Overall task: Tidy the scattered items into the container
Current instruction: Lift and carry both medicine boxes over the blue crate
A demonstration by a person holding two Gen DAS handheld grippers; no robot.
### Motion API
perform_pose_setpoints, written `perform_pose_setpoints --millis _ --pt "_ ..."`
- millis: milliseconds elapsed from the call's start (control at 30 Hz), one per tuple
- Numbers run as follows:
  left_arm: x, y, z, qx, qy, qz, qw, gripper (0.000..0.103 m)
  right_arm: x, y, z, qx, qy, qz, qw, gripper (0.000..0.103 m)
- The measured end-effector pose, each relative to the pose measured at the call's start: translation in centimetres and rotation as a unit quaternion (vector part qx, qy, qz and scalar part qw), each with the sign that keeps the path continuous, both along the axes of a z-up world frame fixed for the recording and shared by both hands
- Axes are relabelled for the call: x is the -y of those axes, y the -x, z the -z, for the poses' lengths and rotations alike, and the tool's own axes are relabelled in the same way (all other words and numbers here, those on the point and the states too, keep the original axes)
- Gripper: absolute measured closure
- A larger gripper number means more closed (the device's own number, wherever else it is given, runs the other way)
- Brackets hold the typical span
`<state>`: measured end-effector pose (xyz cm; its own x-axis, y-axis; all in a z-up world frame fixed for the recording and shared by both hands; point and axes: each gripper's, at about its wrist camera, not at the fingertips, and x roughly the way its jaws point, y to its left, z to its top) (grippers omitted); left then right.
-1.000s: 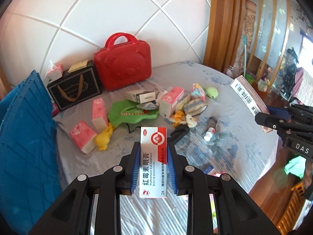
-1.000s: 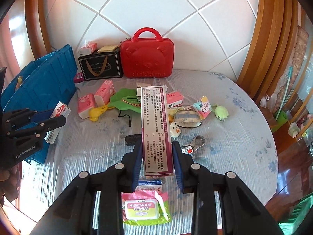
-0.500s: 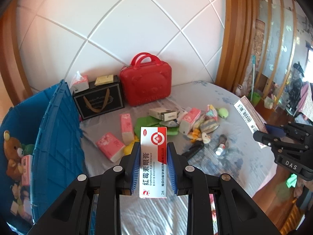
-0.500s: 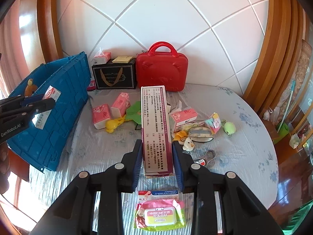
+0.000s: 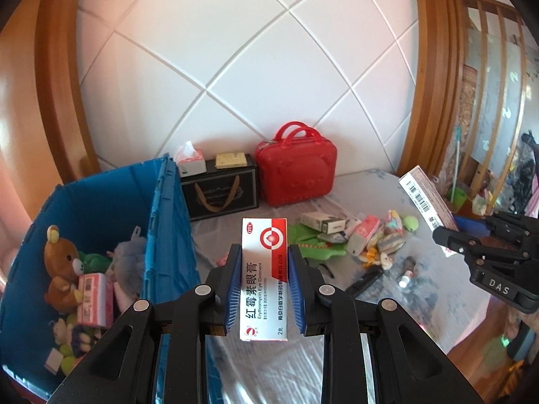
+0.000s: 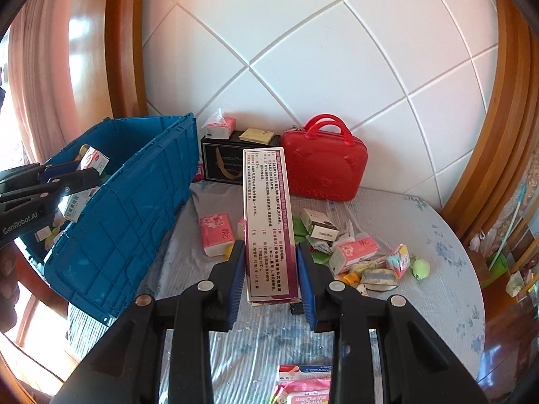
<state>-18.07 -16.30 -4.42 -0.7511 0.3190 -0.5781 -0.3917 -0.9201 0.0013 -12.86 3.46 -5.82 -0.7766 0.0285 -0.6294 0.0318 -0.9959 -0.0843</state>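
Observation:
My left gripper point(image 5: 264, 262) is shut on a white and red eye ointment box point(image 5: 264, 276), held high beside the blue crate point(image 5: 165, 235); it also shows in the right wrist view point(image 6: 67, 181) over the crate point(image 6: 134, 208). My right gripper point(image 6: 271, 262) is shut on a long purple and white box point(image 6: 267, 222) above the table; it shows in the left wrist view point(image 5: 448, 232) too. The crate holds a teddy bear point(image 5: 62, 269), soft toys and small boxes. Scattered packets and toys point(image 6: 353, 252) lie on the table.
A red case point(image 6: 323, 165) and a black gift bag point(image 6: 222, 165) with tissue packs on top stand against the tiled wall. A pink wipes pack point(image 6: 303, 390) lies at the table's near edge. The round table point(image 6: 438, 269) drops off at right.
Both grippers have risen and swung left toward the blue crate, each still holding its box. The crate's inside has come into the left wrist view.

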Motion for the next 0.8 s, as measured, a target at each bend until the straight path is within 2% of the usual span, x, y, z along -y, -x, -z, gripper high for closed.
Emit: perform_pose_setpoints --millis 433,800 --pt "12.1 0.8 -1.2 -0.017 -0.018 -0.082 0.9964 0.078 11.3 4.2 -3.4 -0.027 -0.014 -0.097 0.995 0.074" --pt "21.4 1.9 -1.2 -0.009 -0.020 -0.149 0.9885 0.078 22.1 7.2 -4.1 -0.037 -0.013 -0.180 0.983 0.074"
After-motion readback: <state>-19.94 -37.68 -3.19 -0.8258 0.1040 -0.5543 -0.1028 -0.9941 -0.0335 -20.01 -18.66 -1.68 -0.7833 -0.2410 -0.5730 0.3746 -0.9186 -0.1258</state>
